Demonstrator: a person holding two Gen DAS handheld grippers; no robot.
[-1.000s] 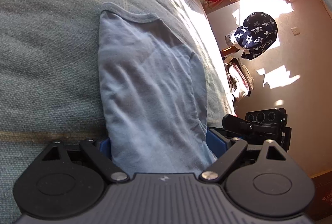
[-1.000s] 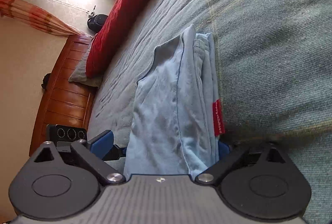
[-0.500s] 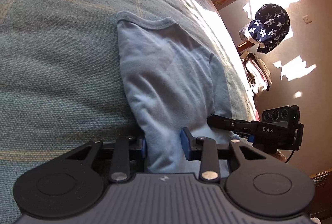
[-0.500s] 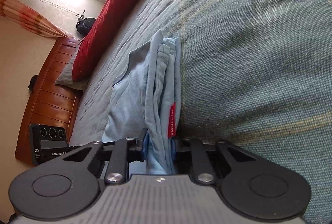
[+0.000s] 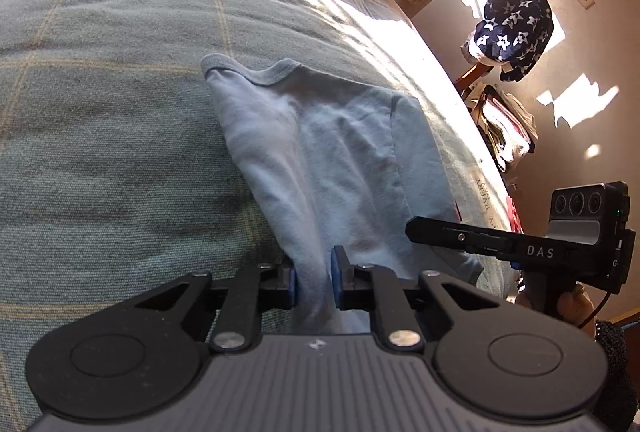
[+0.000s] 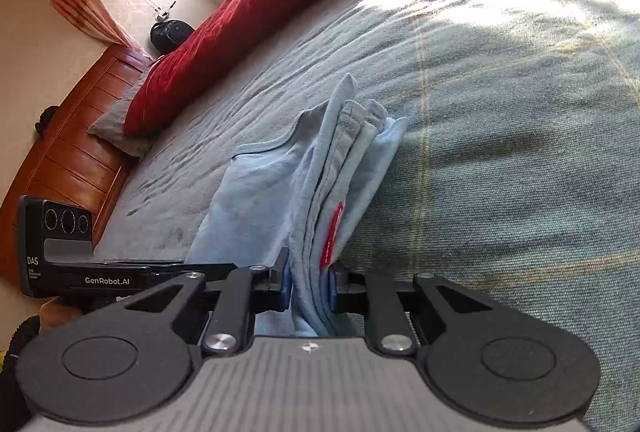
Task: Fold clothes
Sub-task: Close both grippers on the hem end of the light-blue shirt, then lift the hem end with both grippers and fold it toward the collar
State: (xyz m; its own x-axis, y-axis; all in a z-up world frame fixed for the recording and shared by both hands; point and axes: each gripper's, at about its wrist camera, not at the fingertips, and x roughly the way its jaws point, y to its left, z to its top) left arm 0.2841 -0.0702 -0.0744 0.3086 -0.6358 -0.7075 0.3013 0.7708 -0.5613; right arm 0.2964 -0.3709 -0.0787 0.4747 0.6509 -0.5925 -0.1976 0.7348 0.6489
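A light blue T-shirt (image 5: 340, 152), folded into a long strip, lies on the grey-green bedspread (image 5: 100, 112). Its near end is bunched between the blue pads of my left gripper (image 5: 314, 272), whose jaws are closing on the cloth and lifting it a little. In the right wrist view the same shirt (image 6: 256, 192) shows several stacked layers and a red label (image 6: 332, 232). My right gripper (image 6: 308, 280) is shut on that layered end. Each gripper's finger shows at the other view's edge: the right one (image 5: 460, 236) and the left one (image 6: 160, 268).
A red pillow (image 6: 260, 4) and a grey one (image 6: 116, 124) lie at the head of the bed by a wooden headboard (image 6: 68, 136). Past the bed's far edge, a star-patterned dark cloth (image 5: 516, 20) hangs over piled items near the wall.
Both grippers went from wide open around the shirt's near end to pinched on it. The held ends have risen, and the cloth now bunches into ridges.
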